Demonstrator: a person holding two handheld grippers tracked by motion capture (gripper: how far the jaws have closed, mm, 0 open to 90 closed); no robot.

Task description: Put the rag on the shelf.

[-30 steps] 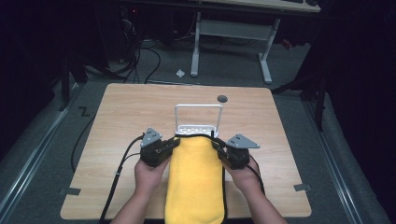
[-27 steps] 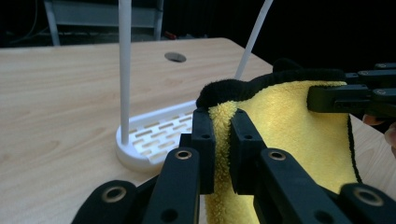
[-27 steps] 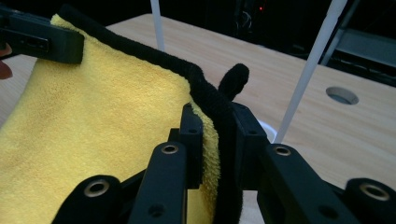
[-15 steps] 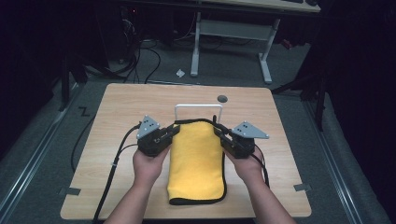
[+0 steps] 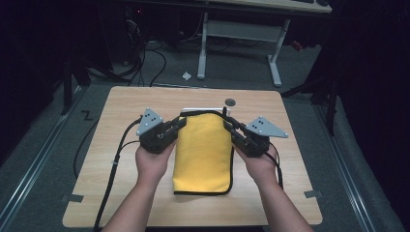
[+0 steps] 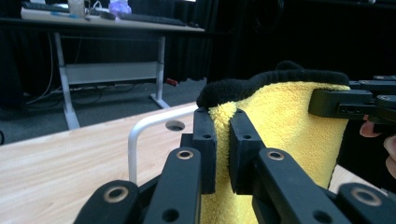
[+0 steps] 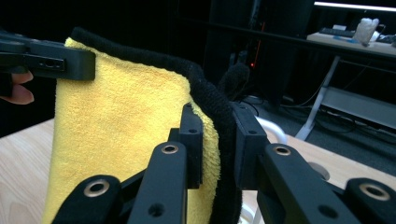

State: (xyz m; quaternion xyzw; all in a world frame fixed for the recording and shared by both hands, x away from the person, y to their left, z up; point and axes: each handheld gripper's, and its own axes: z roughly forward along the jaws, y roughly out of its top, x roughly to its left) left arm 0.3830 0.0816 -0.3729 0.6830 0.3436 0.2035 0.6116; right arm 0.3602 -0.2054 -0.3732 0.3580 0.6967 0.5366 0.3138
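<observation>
A dark room with black curtains surrounds the pale wooden surface (image 5: pixel 145 203), and a grey-legged desk stands beyond it on the carpeted floor. From the high view the whole yellow terry-cloth towel with black edging (image 5: pixel 203 150) can be read: one towel, folded into a long rectangle, its far edge lifted between the two tongs and its near end lying on the surface between the person's forearms. The left tongs (image 5: pixel 178 126) grip the far left corner, and the right tongs (image 5: pixel 229 126) grip the far right corner; both are clenched on the cloth.

The left gripper view adds what the high view cannot give: the jaws pinch the yellow pile just under the black hem, and beyond them a white metal rack bar (image 6: pixel 140 135), bent into a rounded corner, rises from the surface. A small round hole in the surface (image 6: pixel 175 125) sits just past that bar. The right tongs appear there too, biting the towel's other corner.

The right gripper view shows the black hem itself caught between its jaws, the yellow face hanging taut toward the left tongs, and a curve of the white bar just behind the right jaw.

Count: one towel, two tongs, one rack, one hole.
</observation>
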